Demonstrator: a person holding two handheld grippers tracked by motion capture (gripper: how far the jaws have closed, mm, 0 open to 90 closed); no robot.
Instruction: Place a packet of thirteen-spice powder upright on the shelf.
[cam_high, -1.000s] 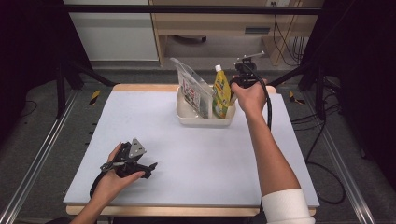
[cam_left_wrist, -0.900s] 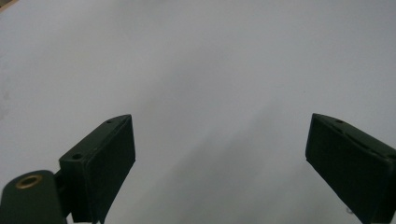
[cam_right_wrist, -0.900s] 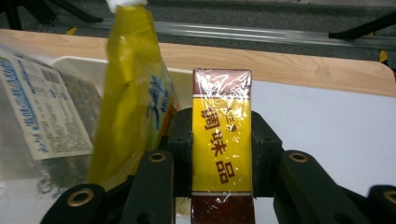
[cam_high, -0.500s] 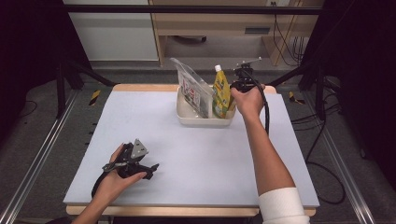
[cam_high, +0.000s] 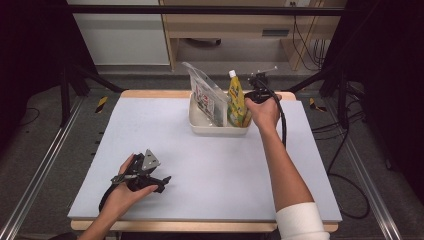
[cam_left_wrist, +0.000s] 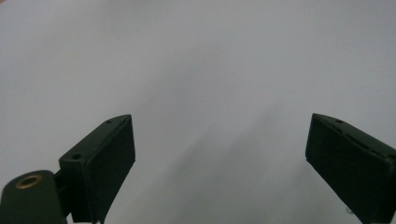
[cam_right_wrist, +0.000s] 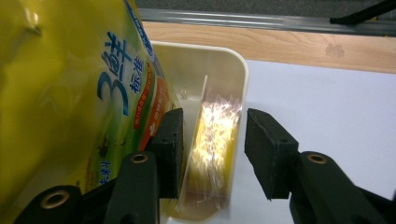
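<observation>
That yellow soft plastic refill pouch (cam_high: 236, 100) sits in the cream rectangular plastic tub (cam_high: 215, 129) at 12 o'clock on the surface. Looks floppy and slick, so grab near the spout. Right hand-held gripper (cam_right_wrist: 212, 140) has just been opening, its spread jaws straddling only a clear sheet in the tub.

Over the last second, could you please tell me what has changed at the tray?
The right gripper has sunk beside the yellow pouch in the cream tray, its jaws just opening, straddling a clear packet. The left gripper stayed put, open.

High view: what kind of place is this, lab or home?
Most likely a lab recording bench: a white table framed by metal rails, dark curtains at both sides, loose cables on the floor, and a hand-held gripper in each hand.
</observation>
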